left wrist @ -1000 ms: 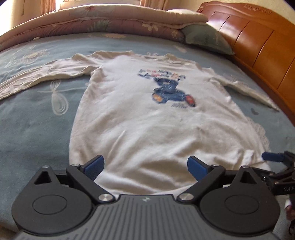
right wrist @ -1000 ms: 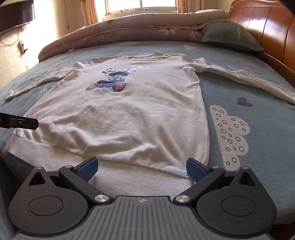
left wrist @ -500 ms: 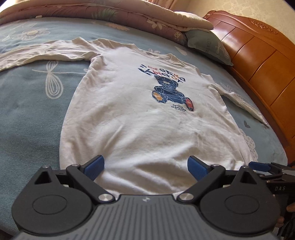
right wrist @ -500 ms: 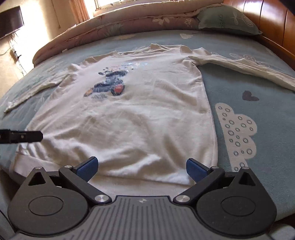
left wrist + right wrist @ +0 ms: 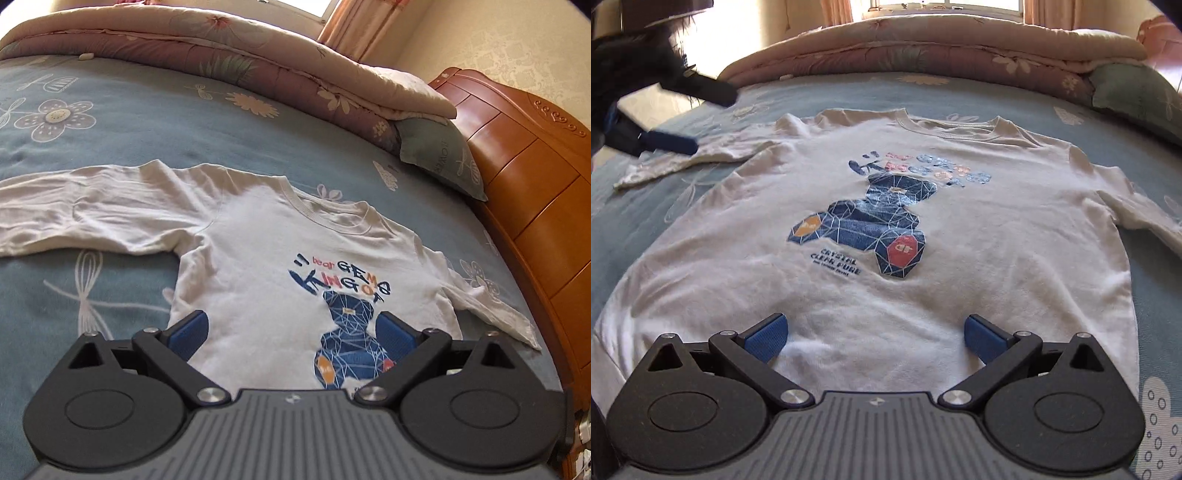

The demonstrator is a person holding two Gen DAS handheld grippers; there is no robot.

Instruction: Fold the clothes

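A white long-sleeved shirt [image 5: 266, 266] lies face up and spread flat on a bed covered with a blue flower-patterned sheet [image 5: 110, 122]. Its chest carries a print of a dark blue faceted bear [image 5: 871, 225] with coloured lettering above it. Both sleeves lie stretched out sideways from the body: the sleeve on the left of the view [image 5: 85, 218] runs across the sheet toward the frame edge, and the opposite sleeve [image 5: 495, 314] points toward the wooden headboard [image 5: 535, 206].

The left claw [image 5: 291, 334] hangs above the upper body of the shirt, near the armpit of the left-of-view sleeve. Its blue-padded fingers stand wide apart and hold nothing. In the right wrist view the same claw [image 5: 690, 118] appears at the upper left, blurred, over that sleeve.

The right claw [image 5: 875, 338] hangs above the lower body of the shirt, below the print. Its fingers are likewise spread wide with nothing between them; whether either claw touches the cloth cannot be told.

A folded floral quilt [image 5: 942, 51] lies along the far edge of the bed, with a green pillow [image 5: 439, 155] at its end beside the headboard.
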